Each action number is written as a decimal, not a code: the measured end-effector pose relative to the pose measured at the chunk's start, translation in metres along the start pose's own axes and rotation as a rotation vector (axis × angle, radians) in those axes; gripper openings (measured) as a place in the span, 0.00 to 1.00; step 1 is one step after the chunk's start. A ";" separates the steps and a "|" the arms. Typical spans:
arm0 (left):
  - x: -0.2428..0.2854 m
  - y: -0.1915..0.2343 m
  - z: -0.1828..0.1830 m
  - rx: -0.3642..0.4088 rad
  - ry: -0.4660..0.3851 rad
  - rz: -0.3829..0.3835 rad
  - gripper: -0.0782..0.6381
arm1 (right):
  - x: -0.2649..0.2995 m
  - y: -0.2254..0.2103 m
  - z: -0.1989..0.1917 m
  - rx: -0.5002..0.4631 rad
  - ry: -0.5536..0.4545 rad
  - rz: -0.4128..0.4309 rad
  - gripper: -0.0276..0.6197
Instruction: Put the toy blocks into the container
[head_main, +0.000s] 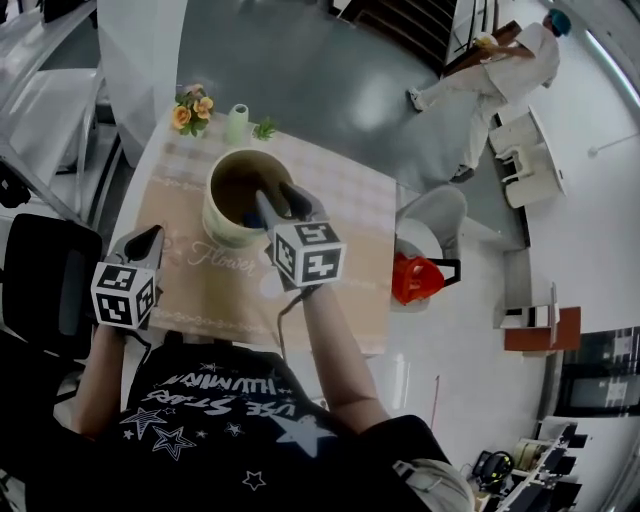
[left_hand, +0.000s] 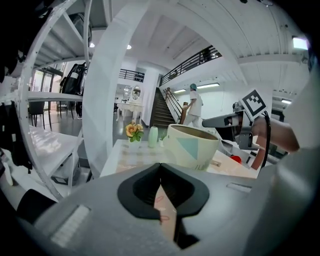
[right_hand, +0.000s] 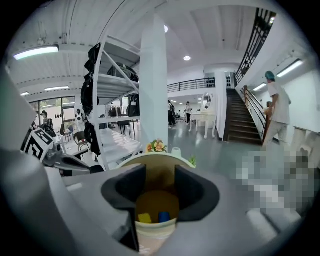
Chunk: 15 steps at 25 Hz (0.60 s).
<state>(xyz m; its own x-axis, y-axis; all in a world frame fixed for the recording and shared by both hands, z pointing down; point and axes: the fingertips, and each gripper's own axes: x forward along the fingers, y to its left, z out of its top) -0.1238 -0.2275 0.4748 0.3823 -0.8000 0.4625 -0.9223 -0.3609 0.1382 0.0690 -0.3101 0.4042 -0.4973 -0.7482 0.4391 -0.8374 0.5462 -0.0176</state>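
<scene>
Fingers (right_hand: 129, 187) of the right gripper (right_hand: 159, 175) stand apart with a medium gap, and nothing is pressed between them. Through this gap the inside of the container (right_hand: 154, 224) shows, and on its bottom lie a yellow block (right_hand: 145, 218) and a blue block (right_hand: 164, 216), just beside each other. In the head view this gripper hangs over the right near part of the container's opening, tilted down towards it.

On the left gripper (left_hand: 160, 167) the tips are together and hold nothing; only the patterned cloth (left_hand: 167, 212) shows behind them. This gripper is to the left and nearer than the container, apart from it, above the near left part of the table (head_main: 345, 300).

The container is a cream pot and stands upright on the table, towards its far left side. Behind it, at the far edge, are some flowers (head_main: 192, 110) and a small pale vase (head_main: 238, 122). Far away on the right, a person in white (head_main: 500, 60) is on the floor of the hall.
</scene>
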 end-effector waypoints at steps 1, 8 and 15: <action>0.000 0.001 -0.001 -0.002 0.002 0.002 0.12 | 0.000 0.000 0.002 -0.001 -0.006 -0.003 0.33; 0.002 0.001 -0.001 0.001 0.010 -0.012 0.12 | -0.007 -0.012 0.001 0.019 -0.028 -0.042 0.33; 0.011 -0.012 -0.003 0.018 0.031 -0.042 0.12 | -0.031 -0.034 -0.008 0.059 -0.083 -0.103 0.33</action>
<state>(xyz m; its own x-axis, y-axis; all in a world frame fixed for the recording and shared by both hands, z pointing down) -0.1091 -0.2304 0.4808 0.4187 -0.7686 0.4836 -0.9041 -0.4028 0.1426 0.1146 -0.3030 0.3981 -0.4228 -0.8293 0.3653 -0.8959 0.4433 -0.0304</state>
